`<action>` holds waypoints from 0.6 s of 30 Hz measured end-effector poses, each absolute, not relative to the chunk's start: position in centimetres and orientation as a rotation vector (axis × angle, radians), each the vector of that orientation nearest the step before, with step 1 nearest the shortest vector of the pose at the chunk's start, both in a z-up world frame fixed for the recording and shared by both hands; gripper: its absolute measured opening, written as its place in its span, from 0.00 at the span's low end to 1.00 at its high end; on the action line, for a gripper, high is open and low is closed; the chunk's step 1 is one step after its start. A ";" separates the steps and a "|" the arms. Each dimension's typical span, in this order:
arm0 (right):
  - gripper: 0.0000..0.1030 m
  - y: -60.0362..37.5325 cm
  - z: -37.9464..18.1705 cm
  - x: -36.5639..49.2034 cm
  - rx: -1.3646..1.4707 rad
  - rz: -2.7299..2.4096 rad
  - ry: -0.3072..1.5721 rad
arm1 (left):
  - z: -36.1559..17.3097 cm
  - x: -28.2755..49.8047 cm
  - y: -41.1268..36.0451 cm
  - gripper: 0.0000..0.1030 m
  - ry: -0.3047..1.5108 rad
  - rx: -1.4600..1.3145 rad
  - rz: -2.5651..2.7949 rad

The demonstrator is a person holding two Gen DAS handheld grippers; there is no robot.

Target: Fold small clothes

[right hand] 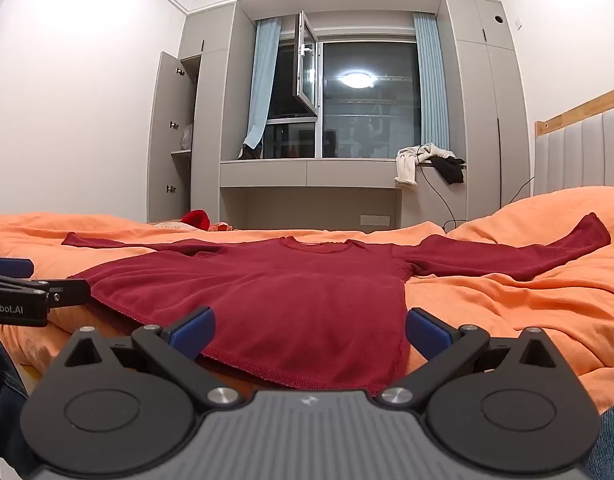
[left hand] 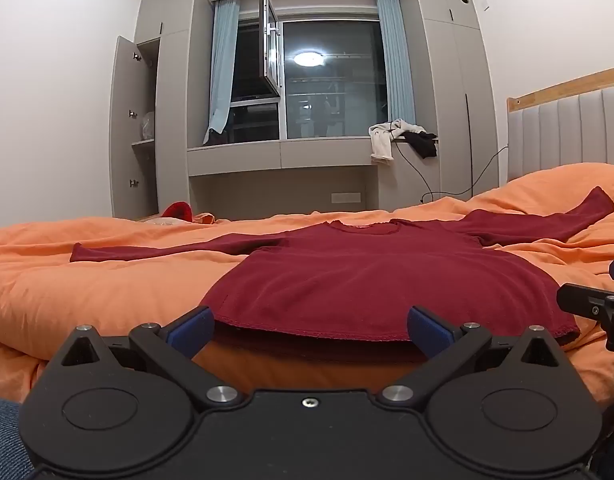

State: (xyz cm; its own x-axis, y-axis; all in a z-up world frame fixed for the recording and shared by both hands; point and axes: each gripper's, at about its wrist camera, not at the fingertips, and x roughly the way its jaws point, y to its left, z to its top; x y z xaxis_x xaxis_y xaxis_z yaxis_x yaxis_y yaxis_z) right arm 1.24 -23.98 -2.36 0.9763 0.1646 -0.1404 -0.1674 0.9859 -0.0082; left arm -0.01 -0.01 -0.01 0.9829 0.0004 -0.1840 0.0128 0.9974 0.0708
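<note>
we hover at the dark red long-sleeved top (left hand: 359, 276)'s hem, left gripper (left hand: 309, 330) and right gripper (right hand: 309, 330) both spread apart, empty; next, pinch the hem toward twelve o'clock.

A long-sleeved top (left hand: 359, 276) is lying flat on the bedcover (left hand: 107, 288), hem at six o'clock, neckline at twelve, sleeves reaching out to nine and three. The left gripper (left hand: 309, 330) is sitting before the hem at its nine o'clock end, the right gripper (right hand: 309, 330) at the three o'clock corner. Beyond the neckline, at twelve, a window ledge (right hand: 307, 170) is carrying a pile of clothes (right hand: 427, 160). At three, the headboard (left hand: 567, 132) is standing behind the bedcover.
</note>
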 end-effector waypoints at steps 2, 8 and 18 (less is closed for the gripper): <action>1.00 -24.0 -2.4 1.2 -0.021 0.167 0.140 | 0.0 0.0 0.0 1.00 0.188 0.070 -0.005; 1.00 -24.0 -2.4 1.2 -0.022 0.166 0.140 | 0.1 -0.1 0.1 1.00 0.185 0.069 -0.004; 1.00 -23.9 -2.3 1.2 -0.025 0.166 0.143 | 0.0 0.1 0.0 1.00 0.192 0.070 -0.007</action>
